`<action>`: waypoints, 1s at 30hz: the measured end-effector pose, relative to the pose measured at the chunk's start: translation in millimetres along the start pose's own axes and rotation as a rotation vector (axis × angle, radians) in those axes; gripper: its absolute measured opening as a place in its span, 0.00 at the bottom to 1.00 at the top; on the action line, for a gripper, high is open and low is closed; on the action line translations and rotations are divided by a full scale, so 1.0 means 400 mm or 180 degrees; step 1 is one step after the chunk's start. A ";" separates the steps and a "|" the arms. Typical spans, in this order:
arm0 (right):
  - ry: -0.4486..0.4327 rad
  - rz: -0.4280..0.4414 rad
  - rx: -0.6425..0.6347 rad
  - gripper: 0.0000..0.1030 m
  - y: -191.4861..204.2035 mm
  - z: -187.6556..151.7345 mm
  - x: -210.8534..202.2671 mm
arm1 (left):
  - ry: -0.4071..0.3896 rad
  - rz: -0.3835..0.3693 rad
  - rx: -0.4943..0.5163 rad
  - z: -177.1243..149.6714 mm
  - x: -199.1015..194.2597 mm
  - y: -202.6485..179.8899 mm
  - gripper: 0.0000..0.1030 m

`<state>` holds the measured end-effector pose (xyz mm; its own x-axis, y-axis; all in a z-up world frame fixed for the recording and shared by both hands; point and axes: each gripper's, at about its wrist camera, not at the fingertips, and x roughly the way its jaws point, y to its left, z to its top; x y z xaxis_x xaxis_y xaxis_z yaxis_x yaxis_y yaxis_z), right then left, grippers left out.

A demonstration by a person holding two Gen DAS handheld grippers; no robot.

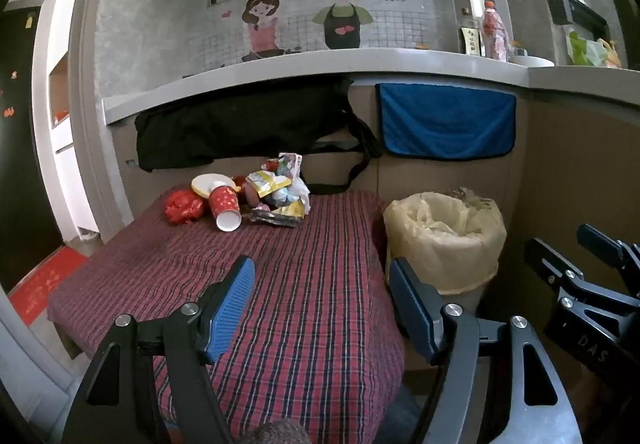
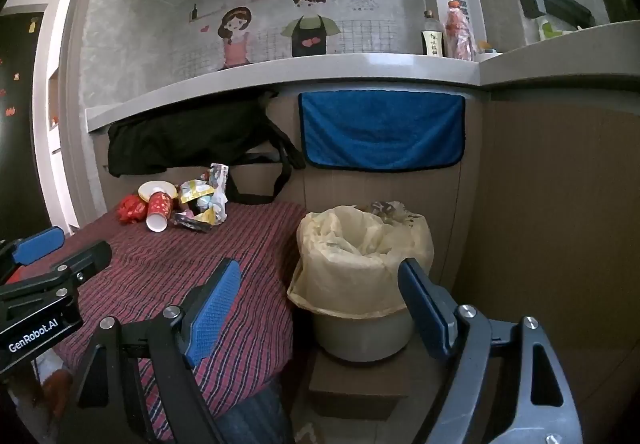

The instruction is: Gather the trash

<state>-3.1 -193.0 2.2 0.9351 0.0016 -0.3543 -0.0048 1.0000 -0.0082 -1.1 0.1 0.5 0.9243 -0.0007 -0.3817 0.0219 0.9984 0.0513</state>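
A pile of trash lies at the far end of a red plaid-covered table [image 1: 304, 284]: crumpled wrappers [image 1: 280, 191], a red paper cup [image 1: 226, 205] on its side, a yellow-white lid [image 1: 212, 183] and a crumpled red bag [image 1: 182, 205]. The pile also shows in the right wrist view [image 2: 200, 199]. A bin [image 1: 446, 240] lined with a pale yellow bag stands right of the table, and shows in the right wrist view [image 2: 362, 264]. My left gripper [image 1: 322, 304] is open and empty over the table's near part. My right gripper [image 2: 320, 300] is open and empty near the bin.
A black bag [image 1: 240, 123] and a blue towel [image 1: 446, 121] hang under a grey counter [image 1: 320, 63] behind the table. Bottles [image 1: 494, 31] stand on the counter. The bin sits on a cardboard box [image 2: 356, 388]. A red mat [image 1: 44, 284] lies on the floor at left.
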 end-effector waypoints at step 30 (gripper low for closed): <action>0.0049 0.0027 0.0044 0.77 0.000 -0.007 0.008 | 0.0035 -0.0005 -0.0009 0.007 -0.005 -0.013 0.68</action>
<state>-1.3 -192.9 -1.5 0.9295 0.0099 -0.3686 -0.0075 0.9999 0.0078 -1.9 -5.2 3.6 0.9201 -0.0017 -0.3918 0.0222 0.9986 0.0480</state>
